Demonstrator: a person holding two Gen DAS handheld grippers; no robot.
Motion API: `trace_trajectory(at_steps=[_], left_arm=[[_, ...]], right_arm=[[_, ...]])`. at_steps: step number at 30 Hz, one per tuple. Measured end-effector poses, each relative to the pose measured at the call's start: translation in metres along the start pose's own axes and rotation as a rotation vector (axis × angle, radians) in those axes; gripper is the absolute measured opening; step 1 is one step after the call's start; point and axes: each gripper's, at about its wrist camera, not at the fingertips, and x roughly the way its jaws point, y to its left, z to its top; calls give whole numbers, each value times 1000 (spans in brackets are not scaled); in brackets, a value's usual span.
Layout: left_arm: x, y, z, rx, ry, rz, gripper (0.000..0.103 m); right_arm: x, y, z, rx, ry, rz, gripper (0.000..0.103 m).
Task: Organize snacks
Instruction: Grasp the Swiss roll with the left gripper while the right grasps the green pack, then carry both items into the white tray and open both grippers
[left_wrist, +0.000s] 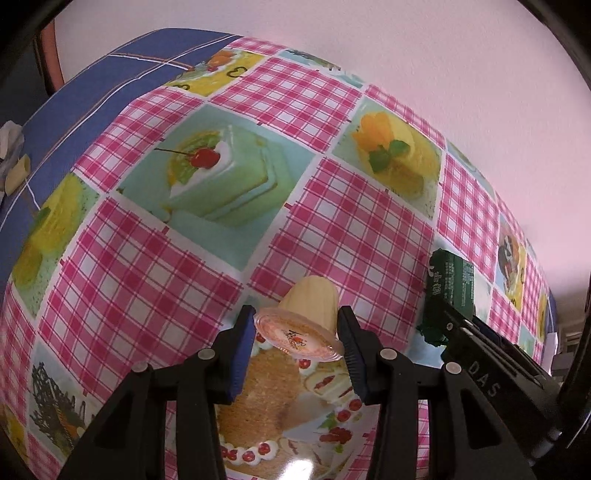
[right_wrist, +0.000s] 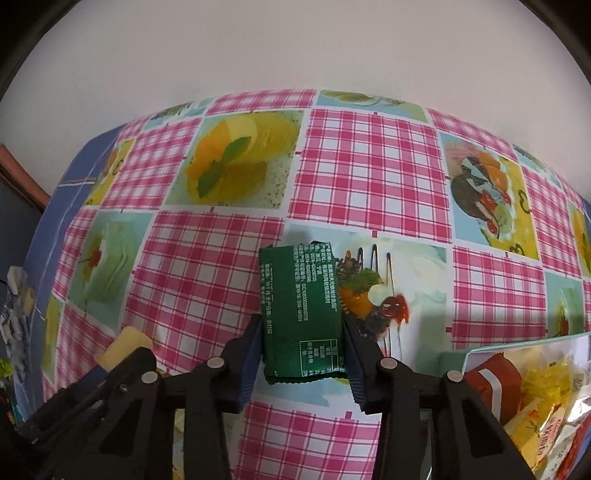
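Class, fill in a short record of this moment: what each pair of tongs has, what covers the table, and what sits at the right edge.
left tongs: closed on a jelly cup, which is tipped on its side
right tongs: closed on a green packet
table cover: checked cloth with cake pictures
right edge: clear box holding more snacks
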Motion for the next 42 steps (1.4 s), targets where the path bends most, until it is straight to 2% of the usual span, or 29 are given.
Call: trace_trajectory(at_steps=[10, 20, 27, 31, 36, 42], left_arm=[[8, -22, -1, 66, 10, 47, 46], [2, -26, -21, 78, 53, 68, 45], [-10, -17, -38, 53, 82, 28, 45], [-28, -16, -44, 58, 66, 22, 45], [-53, -25, -54, 84, 36, 9, 45], [-89, -48, -70, 144, -18, -52, 45]], right_arm=[[-6, -5, -24, 12, -7, -20, 43], [-25, -6, -71, 44, -1, -29, 43], [-43, -14, -104, 105, 1, 12, 42], [-60, -22, -121, 132, -1, 29, 42], [-84, -27, -125, 149, -34, 42, 42], [-118, -33, -136, 173, -97, 35, 42]])
